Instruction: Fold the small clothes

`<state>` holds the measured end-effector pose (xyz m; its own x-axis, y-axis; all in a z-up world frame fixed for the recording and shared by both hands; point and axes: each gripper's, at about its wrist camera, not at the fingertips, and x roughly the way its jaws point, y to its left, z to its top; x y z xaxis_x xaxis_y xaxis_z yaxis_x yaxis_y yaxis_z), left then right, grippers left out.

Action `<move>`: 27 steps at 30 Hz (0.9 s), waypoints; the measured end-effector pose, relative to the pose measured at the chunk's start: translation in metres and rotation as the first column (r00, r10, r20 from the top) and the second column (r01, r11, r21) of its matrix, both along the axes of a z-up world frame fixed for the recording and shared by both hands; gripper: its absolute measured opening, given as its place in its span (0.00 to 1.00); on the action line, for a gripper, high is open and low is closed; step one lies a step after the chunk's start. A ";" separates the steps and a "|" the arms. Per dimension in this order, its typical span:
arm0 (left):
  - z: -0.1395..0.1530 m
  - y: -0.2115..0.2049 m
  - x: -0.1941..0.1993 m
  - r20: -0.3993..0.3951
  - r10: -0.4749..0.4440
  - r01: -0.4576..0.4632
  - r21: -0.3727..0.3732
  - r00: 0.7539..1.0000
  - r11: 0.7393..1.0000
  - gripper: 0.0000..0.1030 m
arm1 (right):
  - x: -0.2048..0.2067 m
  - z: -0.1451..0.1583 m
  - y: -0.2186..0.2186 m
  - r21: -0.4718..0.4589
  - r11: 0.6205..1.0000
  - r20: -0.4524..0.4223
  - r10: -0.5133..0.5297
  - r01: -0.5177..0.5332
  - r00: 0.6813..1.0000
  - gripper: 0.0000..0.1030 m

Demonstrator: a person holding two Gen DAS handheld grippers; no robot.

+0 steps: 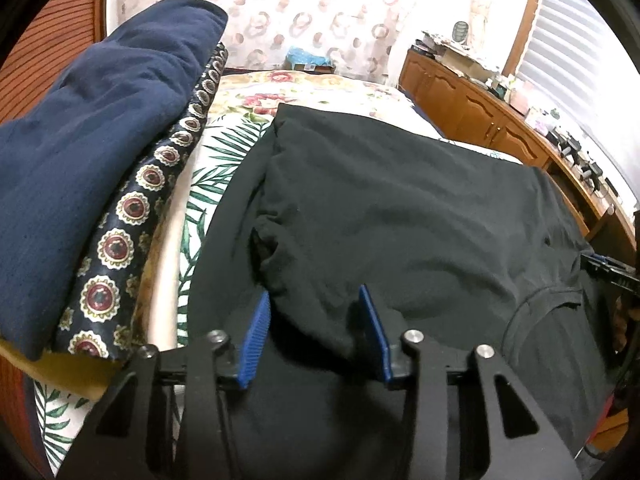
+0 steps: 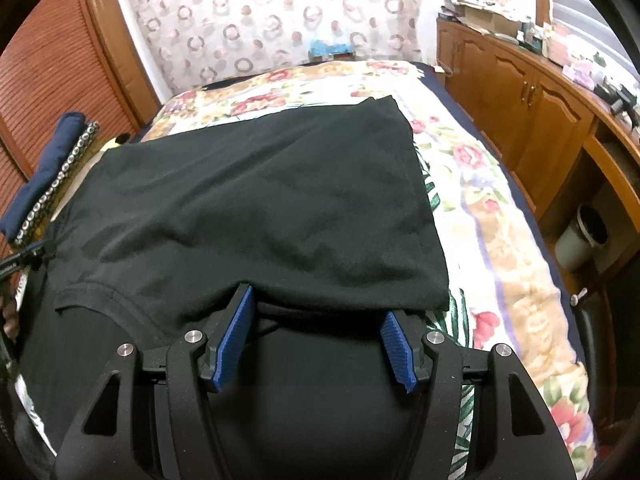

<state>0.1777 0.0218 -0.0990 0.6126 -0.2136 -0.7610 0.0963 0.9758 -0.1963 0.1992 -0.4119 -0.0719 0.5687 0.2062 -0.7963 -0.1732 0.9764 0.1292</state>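
Lying flat across the floral-quilted bed point(image 2: 500, 240), the black soft cotton T-shirt point(image 2: 260, 208) fills the middle. At ten o'clock sits a folded navy knit garment point(image 1: 92, 128) atop a medallion-print cloth point(image 1: 132, 216). At two o'clock, wooden cabinets point(image 2: 516, 108); a white bin point(image 2: 580, 240) at three. Left tool point(image 1: 314, 304) straddles a fabric ridge, pads unclamped; right tool point(image 2: 320, 300) gapes released at the folded edge.

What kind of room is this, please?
Most likely a bedroom in a home. A bed with a floral cover holds a black T-shirt, folded clothes are stacked beside it, and wooden cabinets line the wall under a window blind.
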 end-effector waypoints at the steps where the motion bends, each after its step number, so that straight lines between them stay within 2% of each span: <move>1: 0.000 0.000 0.001 0.000 0.002 -0.002 0.002 1.000 1.000 0.33 | 0.000 0.000 0.001 -0.001 1.000 0.001 0.004 -0.004 1.000 0.61; 8: -0.001 0.000 0.002 0.006 0.005 -0.006 0.021 1.000 1.000 0.28 | 0.003 0.001 0.004 0.046 0.999 -0.011 0.023 -0.023 1.000 0.61; 10: -0.001 -0.003 0.004 0.006 0.002 -0.002 0.024 1.000 1.000 0.13 | 0.005 0.001 0.005 0.041 0.999 -0.009 0.020 -0.019 1.000 0.56; 11: -0.001 -0.003 0.004 0.004 0.002 -0.002 0.021 1.000 1.000 0.08 | 0.005 0.001 0.006 0.029 0.999 -0.010 0.022 -0.022 1.000 0.42; 12: 0.000 -0.004 0.003 0.014 -0.001 0.000 0.019 1.000 1.000 0.06 | 0.005 0.000 0.008 0.012 0.999 -0.011 0.038 -0.038 0.999 0.16; 13: 0.003 -0.005 0.002 0.026 -0.003 0.003 0.018 1.000 1.000 0.05 | 0.004 0.000 0.010 0.003 0.998 -0.012 0.061 -0.061 0.998 0.09; 15: 0.011 -0.006 -0.004 0.064 -0.004 0.004 0.010 0.998 1.000 0.04 | 0.001 0.002 0.012 0.006 0.997 -0.008 0.079 -0.079 0.997 0.02; 19: 0.032 -0.004 -0.017 0.140 0.004 -0.003 -0.009 0.990 1.000 0.04 | -0.009 0.017 0.010 0.020 0.996 0.048 0.091 -0.092 0.995 0.01; 27: 0.064 0.008 -0.048 0.224 0.019 -0.012 -0.032 0.974 0.999 0.04 | -0.041 0.058 0.012 0.030 0.993 0.153 0.110 -0.116 0.982 0.00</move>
<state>0.1298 0.0295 -0.0353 0.7702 -0.2234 -0.5974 0.1263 0.9715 -0.2005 0.1578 -0.4002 -0.0141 0.6529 0.3055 -0.6931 -0.3029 0.9440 0.1308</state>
